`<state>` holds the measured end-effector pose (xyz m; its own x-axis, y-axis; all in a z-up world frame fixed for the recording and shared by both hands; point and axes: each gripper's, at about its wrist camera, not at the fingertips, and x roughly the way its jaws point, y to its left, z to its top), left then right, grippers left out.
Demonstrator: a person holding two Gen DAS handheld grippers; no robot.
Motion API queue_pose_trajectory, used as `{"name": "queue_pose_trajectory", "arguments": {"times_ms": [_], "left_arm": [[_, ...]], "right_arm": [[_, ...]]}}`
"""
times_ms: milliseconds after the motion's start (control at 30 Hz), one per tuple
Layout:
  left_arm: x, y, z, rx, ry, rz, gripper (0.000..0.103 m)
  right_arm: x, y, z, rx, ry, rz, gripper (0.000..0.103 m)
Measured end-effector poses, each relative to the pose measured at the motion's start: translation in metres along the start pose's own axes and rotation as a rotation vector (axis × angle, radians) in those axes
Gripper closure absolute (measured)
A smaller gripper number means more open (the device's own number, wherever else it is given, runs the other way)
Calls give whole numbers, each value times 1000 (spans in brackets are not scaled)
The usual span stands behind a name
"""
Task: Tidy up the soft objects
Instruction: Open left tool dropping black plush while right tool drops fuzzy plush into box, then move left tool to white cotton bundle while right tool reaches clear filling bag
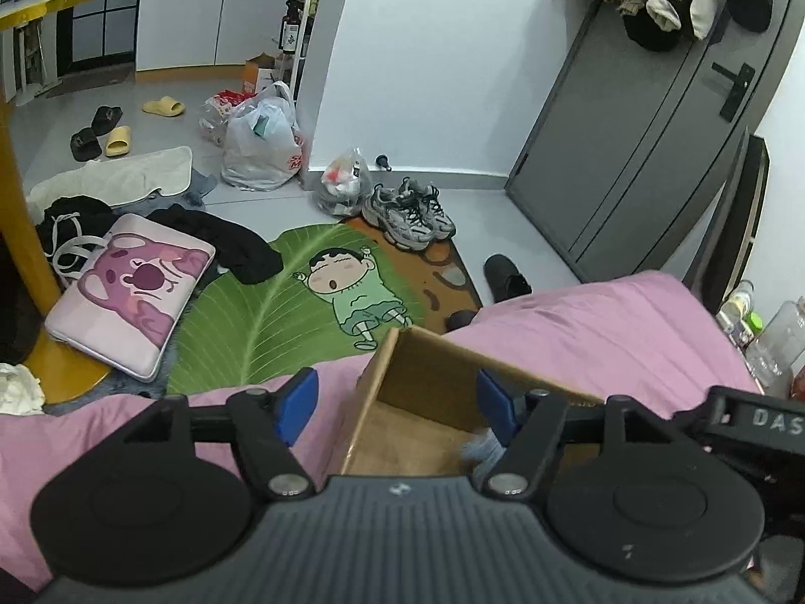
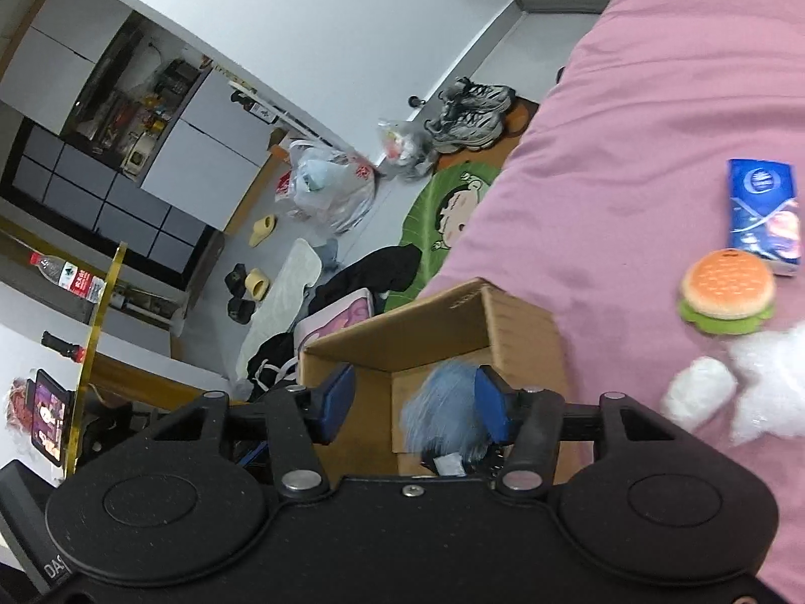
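Observation:
An open cardboard box (image 1: 427, 392) (image 2: 453, 322) stands on the pink bedcover (image 1: 604, 332) near its edge. My left gripper (image 1: 397, 405) is open astride the box's near left wall, and neither blue pad touches the cardboard. My right gripper (image 2: 413, 402) hangs over the box, open. A blue-grey fluffy toy (image 2: 443, 405) (image 1: 480, 448) sits inside the box against the right pad, clear of the left pad. On the bed to the right lie a burger plush (image 2: 727, 292), a blue tissue pack (image 2: 765, 216) and a white plush (image 2: 744, 392).
Beyond the bed edge, the floor holds a green leaf rug (image 1: 282, 312), a pink laptop bag (image 1: 131, 297), black clothes (image 1: 226, 246), grey sneakers (image 1: 407, 211), plastic bags (image 1: 259, 141) and slippers. A yellow table leg (image 1: 25, 231) stands at left and a grey door (image 1: 639, 141) at right.

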<state>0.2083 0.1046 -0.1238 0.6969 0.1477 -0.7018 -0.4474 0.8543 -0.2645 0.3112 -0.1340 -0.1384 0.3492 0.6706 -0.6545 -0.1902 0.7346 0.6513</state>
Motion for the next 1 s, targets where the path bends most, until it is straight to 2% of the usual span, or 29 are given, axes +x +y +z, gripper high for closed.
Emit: {"name": "queue_pose_trajectory", "arguments": {"times_ms": [100,300,367,467,633,767,1000], "left_arm": [[-5,-2,-1,23,1,19,25],[-14,-6,-3,55,37,54,19],[-19,-10,-2,66,47,54,18],[-29,-19,-2,88,63,46,16],[-42,-36,-5,88,125,-29,14],[-55,-55,-8,120,105,-34,14],[-71,-75,-12,120,90,-59,14]], "right_arm": [[-15,-3,-1,3,-11,-11,46],[-48,-8,-2,-6,-38,-54,39],[-57,-8,-2,-12,-46,-60,29],[-74,-11,-1,-22,-63,-76,23],[-103,-25,3,-9,-91,-98,19],[-120,-36,6,-6,-103,-107,17],[-131,-48,3,-13,-89,-125,17]]}}
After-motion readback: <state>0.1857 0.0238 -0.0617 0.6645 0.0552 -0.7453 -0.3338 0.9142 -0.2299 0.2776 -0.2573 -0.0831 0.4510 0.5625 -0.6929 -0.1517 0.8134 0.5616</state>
